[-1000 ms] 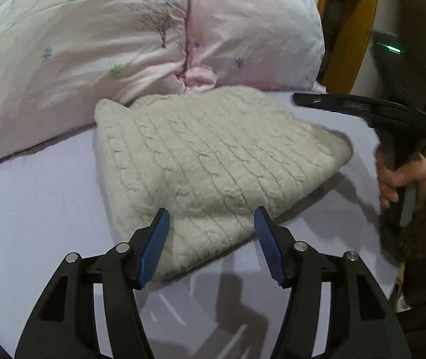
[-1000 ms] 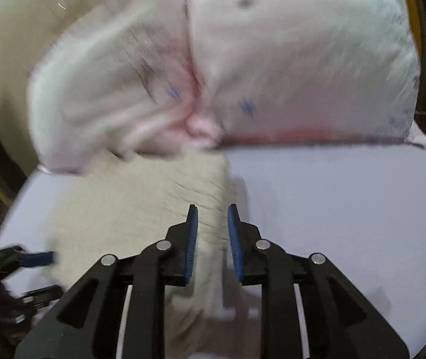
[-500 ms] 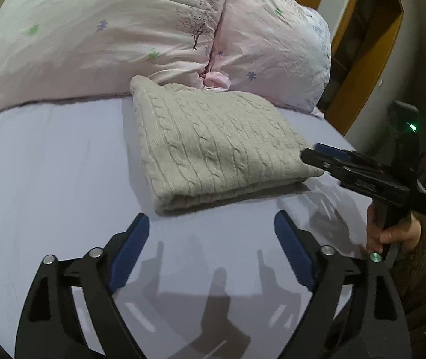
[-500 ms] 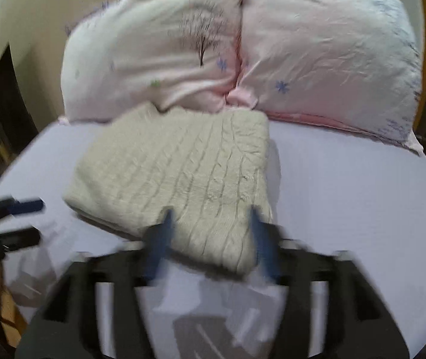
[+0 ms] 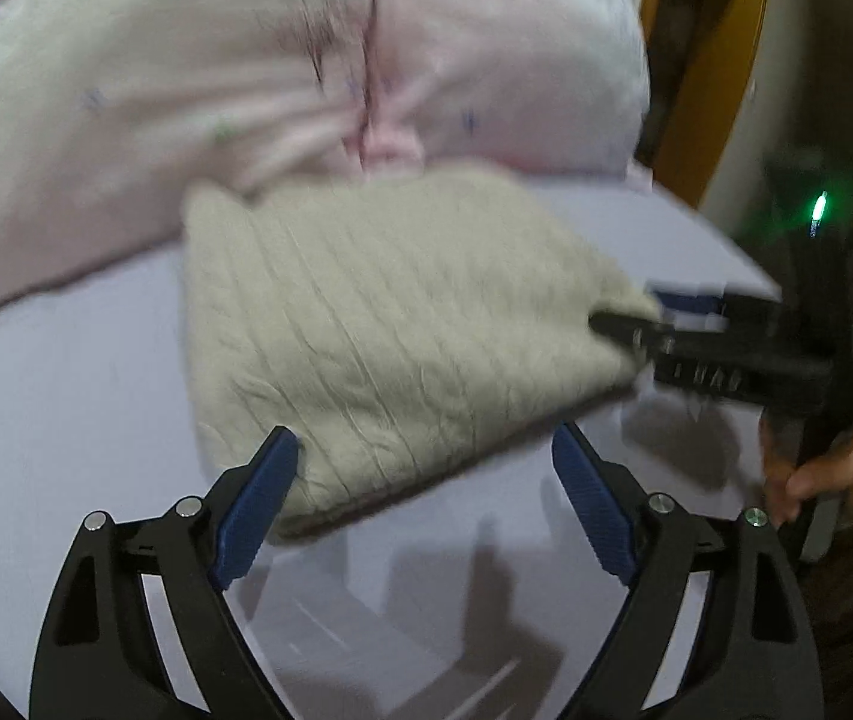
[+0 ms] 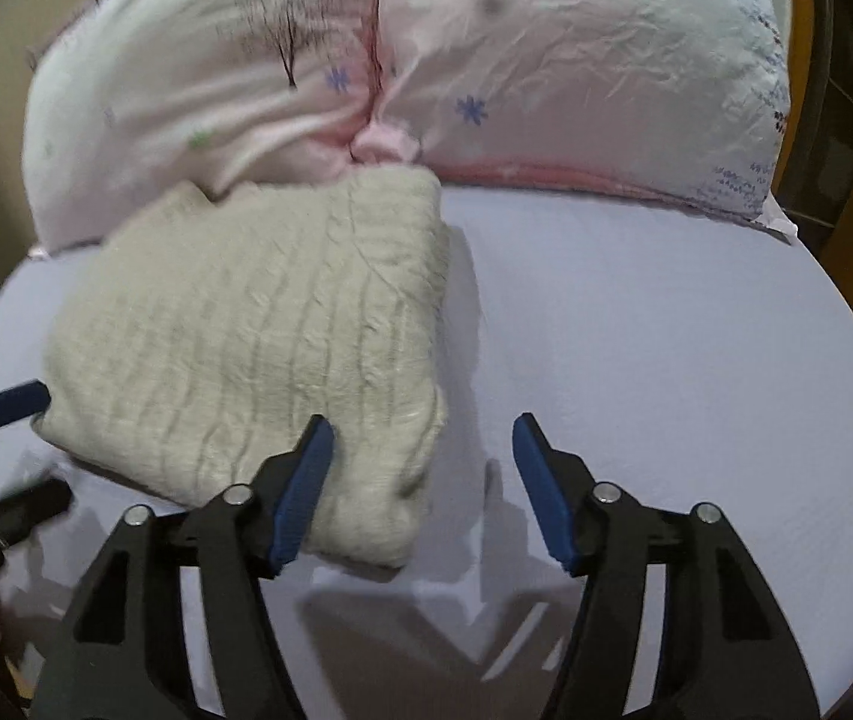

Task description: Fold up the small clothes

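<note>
So we're pretty much at the tail end of the fold here, the cream cable-knit sweater [image 6: 258, 336] is already a thick rectangular bundle lying on the lilac bed sheet [image 6: 636, 330], with its far edge tucked right up against the two pink pillows [image 6: 402, 60]. Our left gripper [image 5: 423, 504] sits at the near edge of the bundle with its blue fingers [image 5: 255, 501] spread wide, one fingertip just touching the knit and nothing pinched. Our right gripper [image 6: 420, 486] is the same story in its own view: fingers [image 6: 300, 489] wide apart, the left one over the near right corner of the sweater, the other out over bare sheet. From the left camera it comes in side-on at the bundle's right corner, too blurry to say if it's actually touching. Our guess is we're either squaring up the bundle or lining up for one more fold, so the next move calls for closing both grippers on the near edge at the same time and catching all the layers, since thick knit like this slumps open if only the top layer gets grabbed. Compared with half a second ago, both grippers have come back in toward the sweater; the left one had been well clear of the near edge then.
</note>
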Demonstrator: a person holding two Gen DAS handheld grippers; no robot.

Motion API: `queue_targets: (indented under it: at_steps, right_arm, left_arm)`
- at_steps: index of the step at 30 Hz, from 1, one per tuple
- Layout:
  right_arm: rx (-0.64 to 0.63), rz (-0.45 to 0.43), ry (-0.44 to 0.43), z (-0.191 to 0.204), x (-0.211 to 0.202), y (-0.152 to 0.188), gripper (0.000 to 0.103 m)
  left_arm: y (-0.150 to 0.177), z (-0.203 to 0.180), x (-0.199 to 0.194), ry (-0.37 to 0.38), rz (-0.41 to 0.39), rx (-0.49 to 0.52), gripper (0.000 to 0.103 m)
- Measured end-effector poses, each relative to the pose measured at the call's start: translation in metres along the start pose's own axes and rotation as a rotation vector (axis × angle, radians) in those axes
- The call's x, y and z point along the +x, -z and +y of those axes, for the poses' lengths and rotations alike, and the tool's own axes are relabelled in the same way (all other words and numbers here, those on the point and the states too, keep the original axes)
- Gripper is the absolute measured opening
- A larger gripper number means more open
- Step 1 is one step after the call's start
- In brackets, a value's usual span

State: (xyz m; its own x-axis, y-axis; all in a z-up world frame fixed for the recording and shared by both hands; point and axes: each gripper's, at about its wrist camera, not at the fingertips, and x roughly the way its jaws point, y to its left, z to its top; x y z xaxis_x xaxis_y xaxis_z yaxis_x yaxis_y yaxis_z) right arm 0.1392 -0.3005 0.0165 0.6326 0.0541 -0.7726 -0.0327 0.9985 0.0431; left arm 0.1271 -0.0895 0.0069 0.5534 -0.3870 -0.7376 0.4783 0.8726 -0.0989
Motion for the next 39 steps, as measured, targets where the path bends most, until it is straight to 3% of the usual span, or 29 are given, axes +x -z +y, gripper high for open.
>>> queue_targets:
  at_steps: [5, 7, 10, 12, 13, 15, 21, 27, 29, 39]
  right_arm:
    - [-0.014, 0.009, 0.053, -0.004, 0.012, -0.002, 0.085]
    - [0.003, 0.006, 0.030, -0.007, 0.011, -0.002, 0.084]
    - [0.051, -0.027, -0.073, -0.015, -0.008, 0.005, 0.081]
    - [0.082, -0.037, -0.155, -0.021, -0.022, 0.015, 0.085]
    - [0.089, -0.035, -0.190, -0.022, -0.027, 0.021, 0.089]
    - [0.084, -0.019, -0.215, -0.015, -0.030, 0.032, 0.098]
    - [-0.046, -0.012, -0.102, 0.028, -0.023, 0.050, 0.101]
    - [-0.072, 0.052, -0.036, 0.037, -0.010, 0.049, 0.101]
    - [-0.073, 0.094, -0.012, 0.038, -0.003, 0.050, 0.101]
    - [-0.072, 0.094, -0.006, 0.038, -0.004, 0.051, 0.101]
  left_arm:
    - [0.008, 0.004, 0.006, 0.018, 0.056, 0.011, 0.088]
    - [0.012, 0.005, 0.001, 0.024, 0.050, 0.002, 0.088]
    - [0.021, 0.017, -0.022, 0.069, -0.005, -0.120, 0.088]
    - [0.031, 0.026, -0.039, 0.039, -0.053, -0.215, 0.093]
    - [0.037, 0.029, -0.044, 0.004, -0.064, -0.250, 0.099]
    - [0.045, 0.029, -0.047, -0.078, -0.067, -0.290, 0.102]
    - [0.052, 0.031, -0.022, -0.216, 0.038, -0.307, 0.102]
    - [0.043, 0.023, -0.008, -0.301, 0.061, -0.248, 0.102]
    - [0.043, 0.023, -0.006, -0.314, 0.067, -0.243, 0.102]
    - [0.042, 0.020, -0.004, -0.348, 0.086, -0.237, 0.102]
